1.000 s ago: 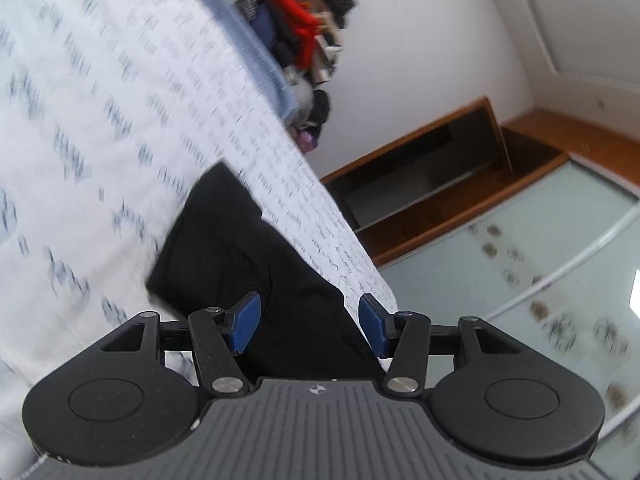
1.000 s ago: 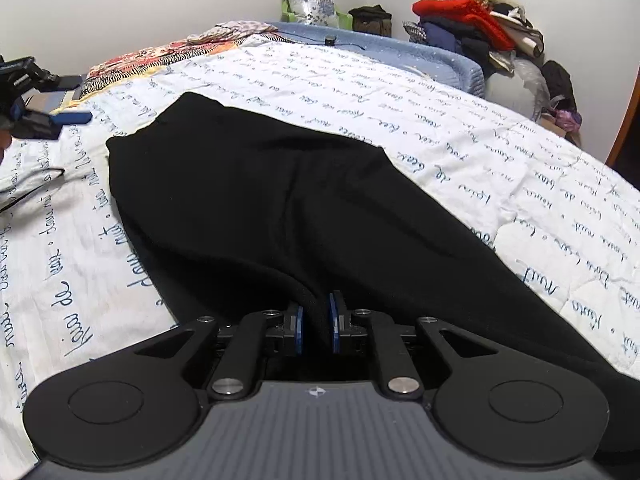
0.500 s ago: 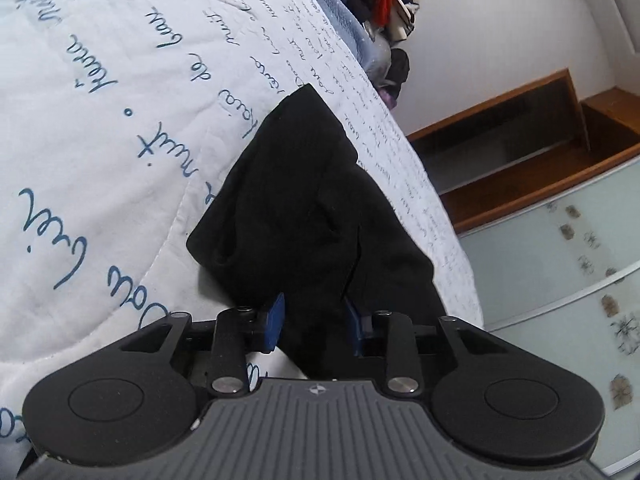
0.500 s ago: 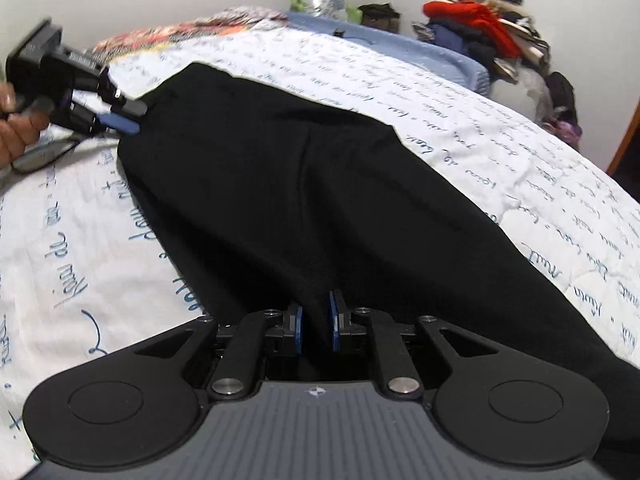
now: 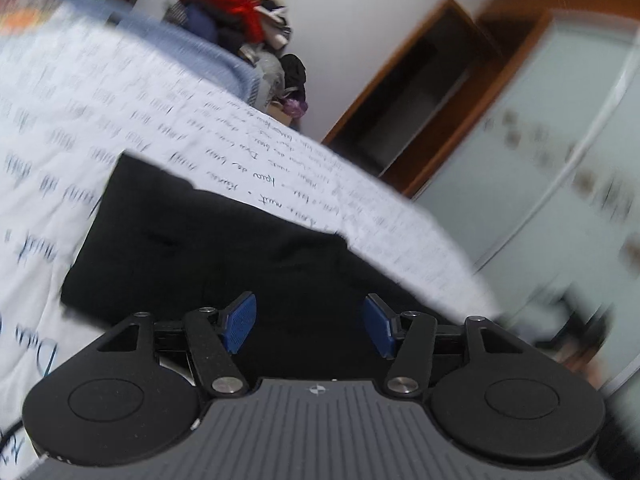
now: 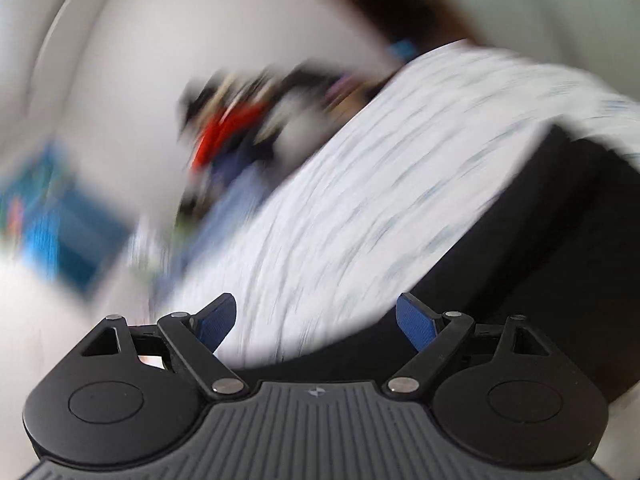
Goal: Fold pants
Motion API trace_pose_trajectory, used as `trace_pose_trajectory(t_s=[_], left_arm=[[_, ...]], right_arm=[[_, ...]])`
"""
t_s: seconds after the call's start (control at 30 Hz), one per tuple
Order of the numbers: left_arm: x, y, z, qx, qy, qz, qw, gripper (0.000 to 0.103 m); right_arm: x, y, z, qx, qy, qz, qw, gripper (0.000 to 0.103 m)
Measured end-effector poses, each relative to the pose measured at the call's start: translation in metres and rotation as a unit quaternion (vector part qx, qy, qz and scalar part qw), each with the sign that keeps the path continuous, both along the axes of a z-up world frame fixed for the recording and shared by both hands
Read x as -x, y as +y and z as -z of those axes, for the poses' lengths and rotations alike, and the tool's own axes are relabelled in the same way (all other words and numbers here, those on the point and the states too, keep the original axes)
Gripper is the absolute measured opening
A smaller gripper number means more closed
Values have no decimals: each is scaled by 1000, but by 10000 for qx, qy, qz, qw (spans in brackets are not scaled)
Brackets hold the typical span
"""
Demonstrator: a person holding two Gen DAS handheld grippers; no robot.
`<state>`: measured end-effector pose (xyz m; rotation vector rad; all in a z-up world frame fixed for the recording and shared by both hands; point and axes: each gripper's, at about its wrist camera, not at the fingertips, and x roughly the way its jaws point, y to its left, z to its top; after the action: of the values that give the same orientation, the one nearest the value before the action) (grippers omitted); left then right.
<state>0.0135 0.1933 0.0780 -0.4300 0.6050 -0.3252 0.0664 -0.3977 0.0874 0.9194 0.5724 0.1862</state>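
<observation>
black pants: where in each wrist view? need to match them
Left wrist: black pants at lower centre, lying on the white quilt.
Right wrist: at the right edge and along the bottom, blurred.
Shared landmark: pile of clothes with red garment.

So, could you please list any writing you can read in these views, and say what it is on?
Bedspread: blue cursive script printed all over; "nuit" is just legible, the rest too blurred to read.
Gripper body: a small round emblem, no letters.
Right wrist view: the bedspread script is smeared, unreadable.
</observation>
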Motion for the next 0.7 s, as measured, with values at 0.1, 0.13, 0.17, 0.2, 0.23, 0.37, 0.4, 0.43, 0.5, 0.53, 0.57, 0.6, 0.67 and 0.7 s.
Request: trace_pose_trajectory(t_s=[0.1,0.13,0.17,0.2,0.23,0.37,0.4,0.43,0.5,0.53,0.57,0.6,0.67,0.7], left_arm=[[4,-51,1,-856,-317,142,9957,61],[4,-65,1,-952,-393,252,9944,62],[4,-79,1,-1016,-462,407,9929,63],[5,-93,2,-1073,-515,590,9911,63],[6,-105,5,-1144,-547,744,9891,63],[9,-138,14,-1438,-598,1213,9803,69],[10,-142,16,-1479,-574,1287,9789,70],[8,-143,19,-1501,-540,1341,9780,73],[7,-149,21,-1558,-453,1391,9769,75],[7,-150,22,-1583,-420,1389,9767,75],[9,-150,19,-1591,-408,1384,9767,76],[9,-150,20,-1582,-407,1379,9769,76],[9,-151,17,-1556,-409,1370,9774,77],[8,-152,17,-1543,-404,1369,9777,77]], right_arm=[[-18,-54,14,-692,319,686,9947,88],[-25,-65,20,-797,506,797,9923,88],[-34,-74,27,-844,728,835,9903,88],[-39,-79,33,-768,954,873,9886,88],[-43,-83,38,-565,1222,986,9860,88],[-48,-91,49,-201,1481,1059,9831,87],[-50,-93,51,-205,1469,1050,9833,87],[-54,-92,51,-181,1483,1061,9831,87],[-58,-95,51,-114,1398,1128,9837,65],[-60,-92,50,15,1363,1087,9847,27],[-64,-88,50,208,1430,974,9847,16],[-66,-84,51,368,1492,916,9839,15],[-61,-76,55,427,1307,806,9872,15],[-59,-74,56,466,1273,807,9875,13]])
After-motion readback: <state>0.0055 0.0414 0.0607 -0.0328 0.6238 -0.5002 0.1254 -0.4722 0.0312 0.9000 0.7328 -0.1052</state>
